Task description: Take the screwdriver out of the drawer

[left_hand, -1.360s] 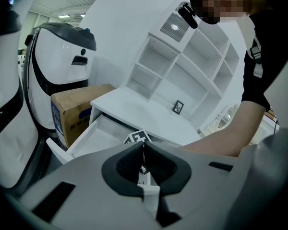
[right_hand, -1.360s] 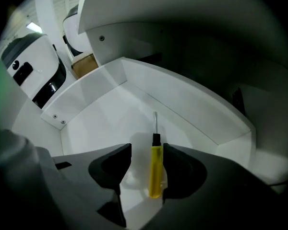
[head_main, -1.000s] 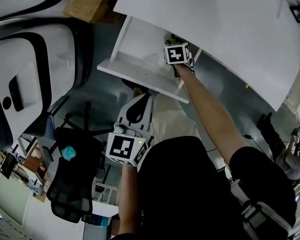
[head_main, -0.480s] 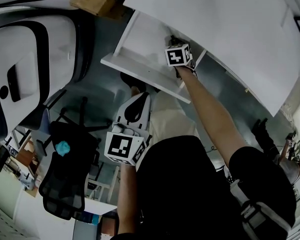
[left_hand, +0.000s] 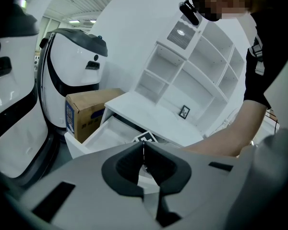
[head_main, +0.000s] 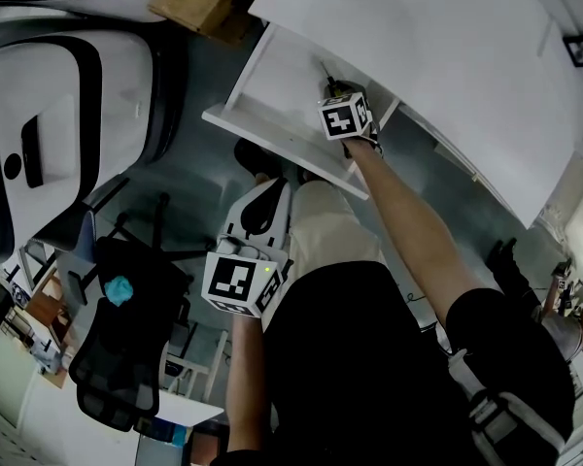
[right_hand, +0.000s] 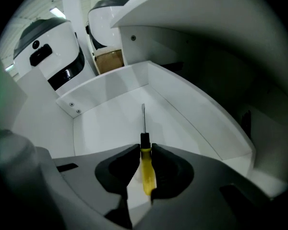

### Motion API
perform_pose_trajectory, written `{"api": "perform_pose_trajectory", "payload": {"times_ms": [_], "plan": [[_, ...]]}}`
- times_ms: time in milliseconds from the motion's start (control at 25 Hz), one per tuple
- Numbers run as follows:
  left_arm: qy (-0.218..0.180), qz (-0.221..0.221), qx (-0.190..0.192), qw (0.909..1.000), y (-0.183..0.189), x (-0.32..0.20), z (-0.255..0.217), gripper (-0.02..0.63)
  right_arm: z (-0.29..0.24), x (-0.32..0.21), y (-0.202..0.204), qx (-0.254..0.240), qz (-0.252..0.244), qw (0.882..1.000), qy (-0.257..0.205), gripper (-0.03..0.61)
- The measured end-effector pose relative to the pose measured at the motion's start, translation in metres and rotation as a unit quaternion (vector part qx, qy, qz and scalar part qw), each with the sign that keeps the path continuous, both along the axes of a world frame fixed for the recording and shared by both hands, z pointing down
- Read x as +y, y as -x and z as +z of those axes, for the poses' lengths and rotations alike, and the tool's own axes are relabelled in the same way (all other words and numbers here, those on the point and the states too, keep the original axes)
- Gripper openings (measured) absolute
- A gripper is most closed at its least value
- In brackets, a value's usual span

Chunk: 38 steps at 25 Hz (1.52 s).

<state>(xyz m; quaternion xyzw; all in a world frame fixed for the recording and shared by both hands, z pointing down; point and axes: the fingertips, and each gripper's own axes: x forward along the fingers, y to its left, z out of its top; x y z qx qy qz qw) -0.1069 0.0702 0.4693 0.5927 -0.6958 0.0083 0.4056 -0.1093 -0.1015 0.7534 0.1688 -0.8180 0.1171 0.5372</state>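
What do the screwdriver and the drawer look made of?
The screwdriver: glossy yellow handle, probably plastic, with a black collar; thin grey shaft, likely metal. The drawer: smooth matte white panels with screw heads at a corner, probably painted or laminated board.

Both tools are pale grey moulded shells; the left gripper (head_main: pixel 266 178) has a black teardrop recess on its back, and directly behind that a cube (head_main: pixel 243 284) faced with black-and-white square markers, a small green lamp (head_main: pixel 269 272) at its corner; the right gripper (head_main: pixel 332 87) carries a like marker cube (head_main: pixel 345 115) at its rear. Seen along the jaws, each shell is lined with dark matte pads (left_hand: pixel 120 169) round a scooped hollow, with dark rectangular slots (left_hand: pixel 53 200) further back. Behind the cubes the person wears a black short-sleeved top (head_main: pixel 369 357), grey webbing straps (head_main: pixel 496 411) with pale buckles, light beige trousers (head_main: pixel 335 231) and a dark shoe (head_main: pixel 251 153).
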Motion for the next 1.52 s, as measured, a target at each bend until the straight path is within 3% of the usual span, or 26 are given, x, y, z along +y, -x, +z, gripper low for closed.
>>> {"api": "perform_pose_trajectory", "payload": {"times_ms": [440, 800, 1520], "plan": [[-0.010, 0.008, -0.009, 0.9999, -0.012, 0.018, -0.017, 0.025, -0.062, 0.036, 0.003, -0.054, -0.059, 0.997, 0.001, 0.089], [-0.022, 0.026, -0.011, 0.9994, -0.022, 0.017, -0.027, 0.025, -0.134, 0.058, -0.005, -0.110, -0.114, 0.987, 0.021, 0.089], [-0.063, 0.064, -0.052, 0.9946, -0.024, -0.011, -0.062, 0.025, -0.269, 0.052, -0.049, -0.234, -0.074, 0.969, 0.031, 0.092]]}}
